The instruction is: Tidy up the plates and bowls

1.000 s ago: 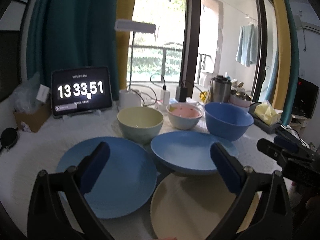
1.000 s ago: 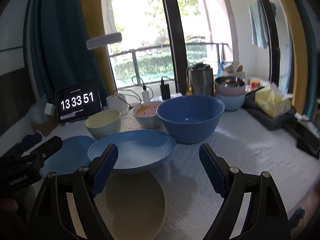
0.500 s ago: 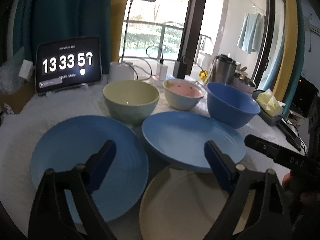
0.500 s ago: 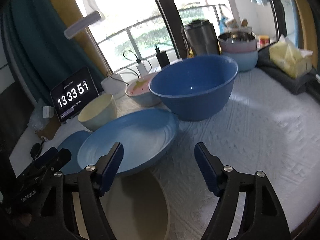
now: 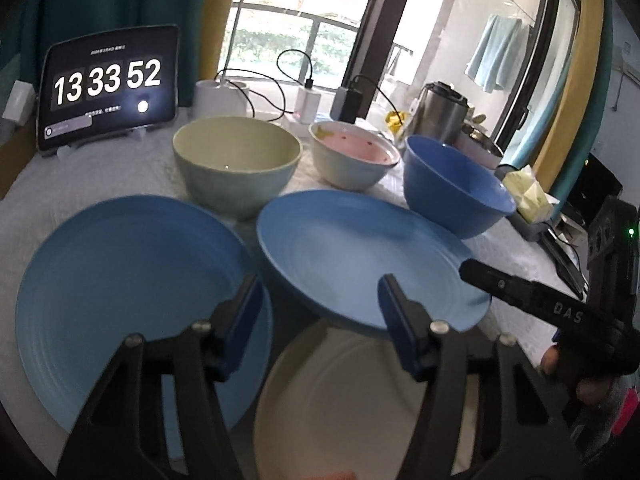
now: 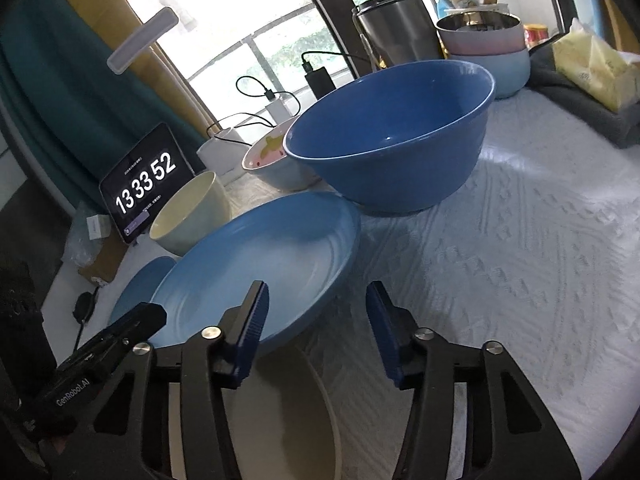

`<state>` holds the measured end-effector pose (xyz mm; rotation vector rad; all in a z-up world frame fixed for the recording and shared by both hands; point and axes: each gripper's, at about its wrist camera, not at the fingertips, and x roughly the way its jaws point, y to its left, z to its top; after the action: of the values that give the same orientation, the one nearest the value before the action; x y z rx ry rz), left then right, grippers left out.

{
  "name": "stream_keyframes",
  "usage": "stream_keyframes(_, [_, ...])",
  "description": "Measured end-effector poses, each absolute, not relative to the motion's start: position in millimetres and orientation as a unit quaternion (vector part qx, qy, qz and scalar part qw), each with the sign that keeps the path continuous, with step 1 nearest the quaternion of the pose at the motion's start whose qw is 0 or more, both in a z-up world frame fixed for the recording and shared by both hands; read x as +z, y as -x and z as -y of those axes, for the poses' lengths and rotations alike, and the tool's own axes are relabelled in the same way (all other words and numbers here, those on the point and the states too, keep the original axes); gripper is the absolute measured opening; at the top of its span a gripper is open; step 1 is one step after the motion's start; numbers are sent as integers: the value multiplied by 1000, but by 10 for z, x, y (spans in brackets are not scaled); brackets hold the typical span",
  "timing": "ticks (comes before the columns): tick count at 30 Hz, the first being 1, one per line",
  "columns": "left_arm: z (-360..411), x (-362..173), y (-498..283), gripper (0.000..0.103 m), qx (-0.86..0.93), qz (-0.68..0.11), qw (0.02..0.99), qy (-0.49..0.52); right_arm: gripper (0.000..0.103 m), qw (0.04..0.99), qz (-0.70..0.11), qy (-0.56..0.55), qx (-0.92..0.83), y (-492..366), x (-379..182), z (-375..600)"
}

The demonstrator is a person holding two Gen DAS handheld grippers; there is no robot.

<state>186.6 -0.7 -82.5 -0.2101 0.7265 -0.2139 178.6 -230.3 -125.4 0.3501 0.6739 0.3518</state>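
A blue plate (image 5: 120,280) lies at the left, and a second blue plate (image 5: 360,256) (image 6: 256,268) rests tilted on the rim of a cream plate (image 5: 352,400) (image 6: 280,412). Behind stand a green bowl (image 5: 236,164) (image 6: 188,216), a pink-lined bowl (image 5: 352,160) (image 6: 272,160) and a blue bowl (image 5: 452,184) (image 6: 392,140). My left gripper (image 5: 320,328) is open and empty over the near edge of the tilted blue plate. My right gripper (image 6: 316,328) is open and empty at that plate's right edge.
A tablet clock (image 5: 108,88) stands at the back left. A white lamp base (image 5: 220,98), chargers and cables (image 5: 308,100), a steel jug (image 5: 440,110) and stacked bowls (image 6: 484,48) line the back. A yellow tissue pack (image 6: 596,68) lies at the right.
Both grippers have moved forward and down toward the tilted blue plate, and their jaws stand narrower than before. The dishes have not moved.
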Motion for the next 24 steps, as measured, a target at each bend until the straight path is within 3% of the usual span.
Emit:
stream_keyframes(4, [15, -834, -1890, 61, -116, -360, 920, 102, 42, 912, -326, -169, 181, -1789, -1245, 2262])
stream_keyframes(24, [118, -789, -1753, 60, -140, -351, 923, 74, 39, 920, -318, -148, 174, -1690, -1212, 2239])
